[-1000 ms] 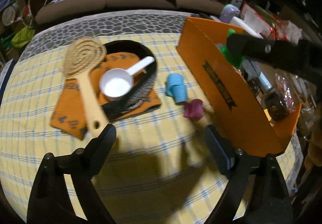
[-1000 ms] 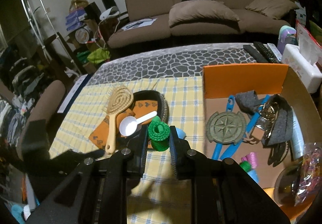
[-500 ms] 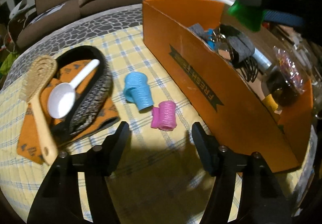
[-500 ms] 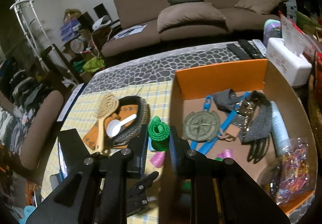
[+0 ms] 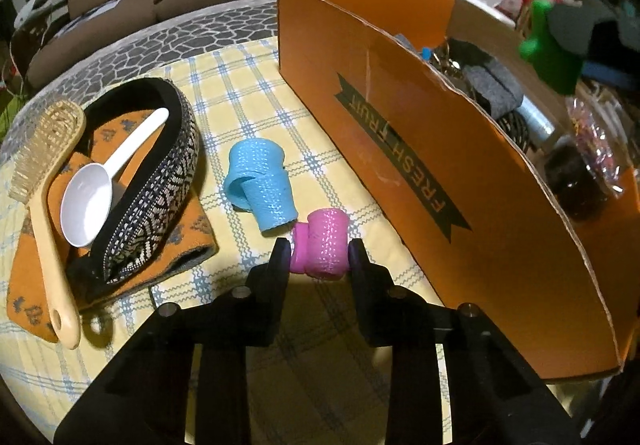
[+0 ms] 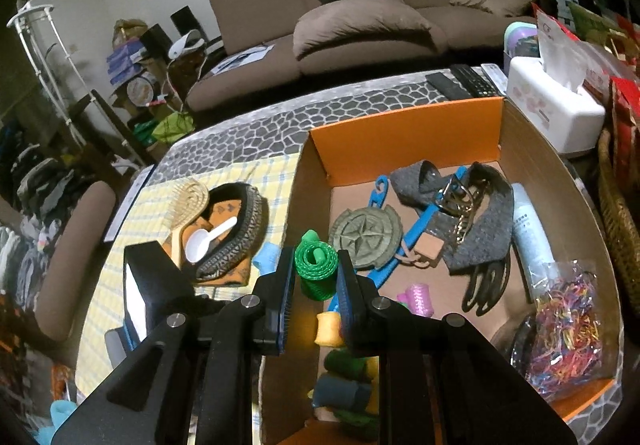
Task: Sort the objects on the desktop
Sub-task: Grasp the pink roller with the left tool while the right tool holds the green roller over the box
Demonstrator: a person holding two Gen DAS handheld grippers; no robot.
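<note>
Orange box holds medallion, pink roll.

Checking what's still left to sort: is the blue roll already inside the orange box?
No, the blue roll lies on the checked cloth outside the orange box, beside the pink roll.
</note>
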